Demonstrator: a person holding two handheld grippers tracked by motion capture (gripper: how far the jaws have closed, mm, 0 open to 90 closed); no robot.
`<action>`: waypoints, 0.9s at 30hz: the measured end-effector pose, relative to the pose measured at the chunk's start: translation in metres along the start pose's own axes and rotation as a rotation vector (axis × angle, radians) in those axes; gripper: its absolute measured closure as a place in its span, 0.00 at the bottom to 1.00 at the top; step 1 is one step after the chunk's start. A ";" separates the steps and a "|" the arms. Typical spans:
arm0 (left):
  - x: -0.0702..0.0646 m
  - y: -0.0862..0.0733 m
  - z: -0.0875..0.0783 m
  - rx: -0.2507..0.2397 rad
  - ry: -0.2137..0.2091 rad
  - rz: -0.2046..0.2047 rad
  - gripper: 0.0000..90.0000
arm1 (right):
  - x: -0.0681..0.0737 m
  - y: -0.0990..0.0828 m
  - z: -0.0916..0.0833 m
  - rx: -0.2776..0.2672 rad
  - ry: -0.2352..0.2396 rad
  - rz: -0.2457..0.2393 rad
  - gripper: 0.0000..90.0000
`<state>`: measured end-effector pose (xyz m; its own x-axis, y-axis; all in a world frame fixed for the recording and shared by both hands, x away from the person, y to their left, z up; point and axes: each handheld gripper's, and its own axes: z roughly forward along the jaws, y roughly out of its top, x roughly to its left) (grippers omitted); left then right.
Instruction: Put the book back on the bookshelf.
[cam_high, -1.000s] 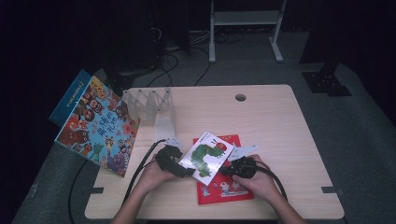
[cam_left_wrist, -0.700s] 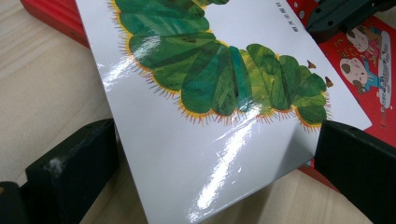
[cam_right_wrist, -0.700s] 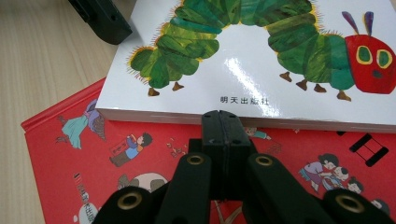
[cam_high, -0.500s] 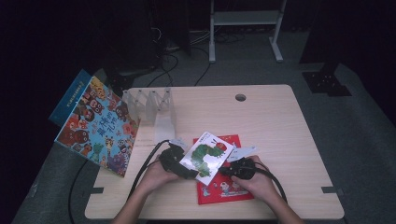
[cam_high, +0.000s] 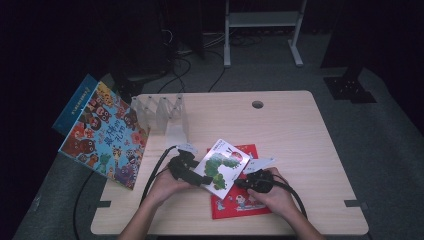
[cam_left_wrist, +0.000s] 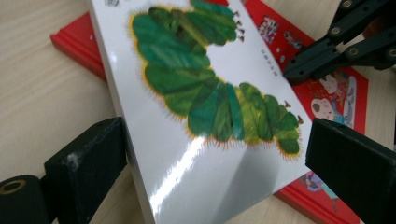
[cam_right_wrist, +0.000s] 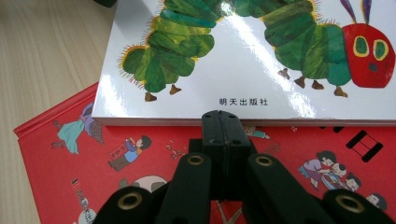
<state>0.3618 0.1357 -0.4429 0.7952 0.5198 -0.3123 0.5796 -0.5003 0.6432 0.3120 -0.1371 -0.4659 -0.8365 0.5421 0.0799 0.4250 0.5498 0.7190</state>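
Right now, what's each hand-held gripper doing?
Left hand-held gripper: open, its jaws on either side of the caterpillar book.
Right hand-held gripper: closed, empty, tip at the book's edge.

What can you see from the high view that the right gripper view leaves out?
The high view alone takes in the colourful animal book leaning off the table's left edge, the clear rack, the round hole in the table, and both hands with the left gripper. The right gripper view alone gives the caterpillar's red face and the small black print under it. Both share the caterpillar book lying over the red book, with the right gripper shut at the caterpillar book's edge.
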 end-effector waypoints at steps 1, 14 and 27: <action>-0.001 0.000 0.000 -0.005 0.005 0.002 0.05 | 0.000 0.000 0.000 -0.001 0.001 0.001 0.99; 0.007 -0.001 0.014 0.022 0.007 0.005 0.05 | 0.004 0.000 -0.001 0.003 0.019 0.006 0.99; 0.021 -0.012 0.000 0.105 0.029 0.007 0.09 | 0.014 0.002 0.005 0.005 0.053 -0.021 0.99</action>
<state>0.3711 0.1522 -0.4575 0.7946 0.5351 -0.2870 0.5909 -0.5725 0.5684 0.3026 -0.1253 -0.4664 -0.8623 0.4961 0.1015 0.4088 0.5637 0.7177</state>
